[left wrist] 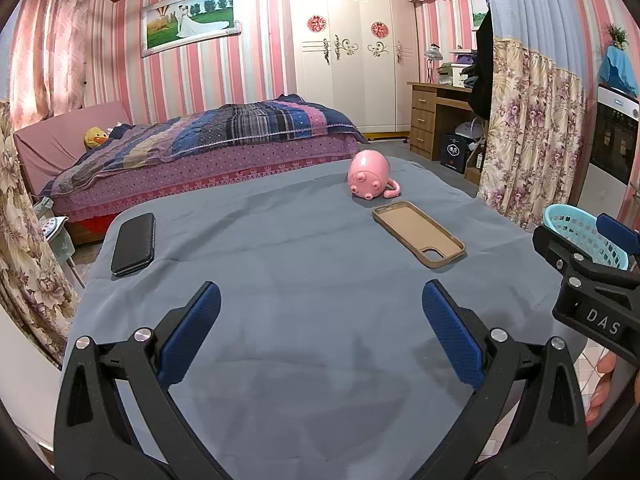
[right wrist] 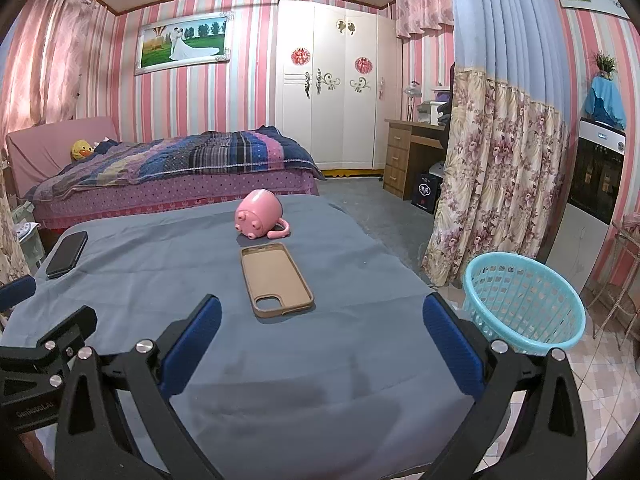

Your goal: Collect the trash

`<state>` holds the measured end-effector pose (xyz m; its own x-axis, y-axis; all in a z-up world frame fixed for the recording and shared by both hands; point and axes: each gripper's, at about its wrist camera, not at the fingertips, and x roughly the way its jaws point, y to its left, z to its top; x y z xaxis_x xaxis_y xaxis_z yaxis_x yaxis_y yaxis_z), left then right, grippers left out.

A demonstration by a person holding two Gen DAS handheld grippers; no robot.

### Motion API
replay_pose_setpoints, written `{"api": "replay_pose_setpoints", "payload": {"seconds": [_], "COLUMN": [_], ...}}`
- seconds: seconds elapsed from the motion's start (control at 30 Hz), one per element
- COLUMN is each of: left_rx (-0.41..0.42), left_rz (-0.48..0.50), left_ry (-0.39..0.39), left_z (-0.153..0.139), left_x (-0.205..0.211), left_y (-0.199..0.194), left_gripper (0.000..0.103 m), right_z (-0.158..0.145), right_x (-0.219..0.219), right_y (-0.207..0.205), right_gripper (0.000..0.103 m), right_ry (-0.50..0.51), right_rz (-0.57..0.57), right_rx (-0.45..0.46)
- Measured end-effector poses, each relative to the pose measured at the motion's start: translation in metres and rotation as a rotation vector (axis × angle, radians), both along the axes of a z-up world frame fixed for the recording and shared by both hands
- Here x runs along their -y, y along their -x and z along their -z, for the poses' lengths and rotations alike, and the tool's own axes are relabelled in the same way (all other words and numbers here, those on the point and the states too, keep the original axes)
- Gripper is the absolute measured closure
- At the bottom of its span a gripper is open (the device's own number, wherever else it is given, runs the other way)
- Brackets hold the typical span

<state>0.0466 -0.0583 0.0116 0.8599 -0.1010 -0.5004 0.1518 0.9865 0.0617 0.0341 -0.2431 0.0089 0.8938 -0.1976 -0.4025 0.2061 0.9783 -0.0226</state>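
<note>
A grey-clothed table [left wrist: 304, 280] [right wrist: 340, 340] carries a tan phone case [left wrist: 418, 233] [right wrist: 276, 278] lying hollow side up, a pink pig-shaped mug [left wrist: 368, 174] [right wrist: 259, 214] on its side, and a black phone [left wrist: 134, 244] [right wrist: 67, 254] at the left edge. A light blue plastic basket [right wrist: 524, 300] [left wrist: 580, 236] stands on the floor to the table's right. My left gripper [left wrist: 321, 330] hangs open above the near part of the cloth with nothing between its fingers. My right gripper [right wrist: 322, 340] is open and empty too, short of the phone case.
A bed [left wrist: 208, 140] with a patterned quilt lies behind the table. A white wardrobe [left wrist: 348, 52], a wooden desk [left wrist: 436, 116] and a flowered curtain [right wrist: 492, 152] fill the back right. Tiled floor [right wrist: 592, 384] shows to the right.
</note>
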Motion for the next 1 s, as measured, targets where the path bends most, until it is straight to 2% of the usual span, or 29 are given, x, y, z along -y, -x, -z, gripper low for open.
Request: {"api": "replay_pose_setpoints", "payload": {"seconds": [1.0], "left_rx": [0.014], "left_rz": [-0.022], "left_ry": [-0.002], "left_z": [-0.0027], "left_x": [-0.0021], "left_y": [0.0015], "left_gripper": [0.006], "right_z": [-0.0039], "right_x": [0.0008], "right_y": [-0.0026], "right_gripper": [0.005], "right_ry": [-0.001], "right_rz": [-0.011], "right_rx": [0.004]}}
